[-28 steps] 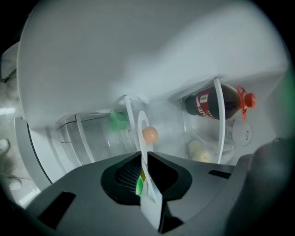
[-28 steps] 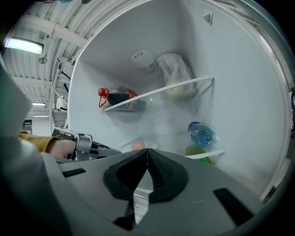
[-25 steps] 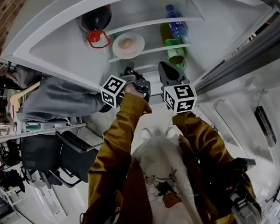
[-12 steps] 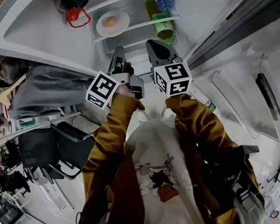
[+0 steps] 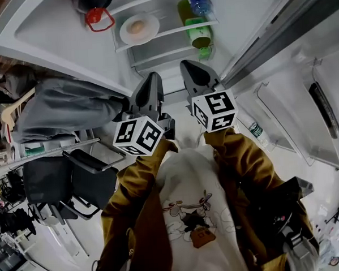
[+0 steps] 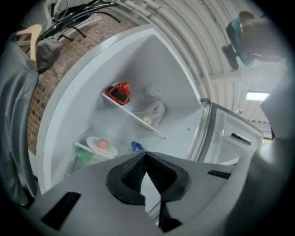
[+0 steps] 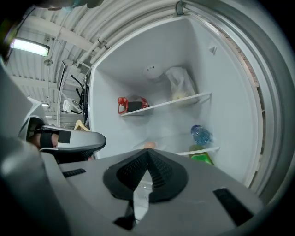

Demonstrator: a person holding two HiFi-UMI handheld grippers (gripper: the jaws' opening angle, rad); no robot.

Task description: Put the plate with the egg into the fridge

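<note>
The white plate [image 5: 139,28] with a brown egg [image 5: 135,26] rests on a middle shelf inside the open fridge [image 5: 56,36]. Both grippers hang in front of the fridge, below that shelf and apart from the plate. My left gripper [image 5: 152,77] is shut with nothing in it; in the left gripper view its jaws [image 6: 145,155] meet, and the plate [image 6: 102,147] lies beyond them to the left. My right gripper [image 5: 187,65] is also shut and empty. In the right gripper view the egg [image 7: 149,145] peeks just over the closed jaws [image 7: 147,151].
A black container with a red handle [image 5: 95,12] stands on the shelf above the plate. A blue bottle [image 5: 198,0] and a green item [image 5: 198,34] sit right of the plate. A white bag [image 7: 180,83] fills the top shelf. The fridge door [image 5: 293,114] stands open at right; a grey garment [image 5: 60,109] hangs at left.
Both grippers have drawn back from the shelf with nothing in them; the left one has dropped lower. The plate with the egg stays on its shelf.
</note>
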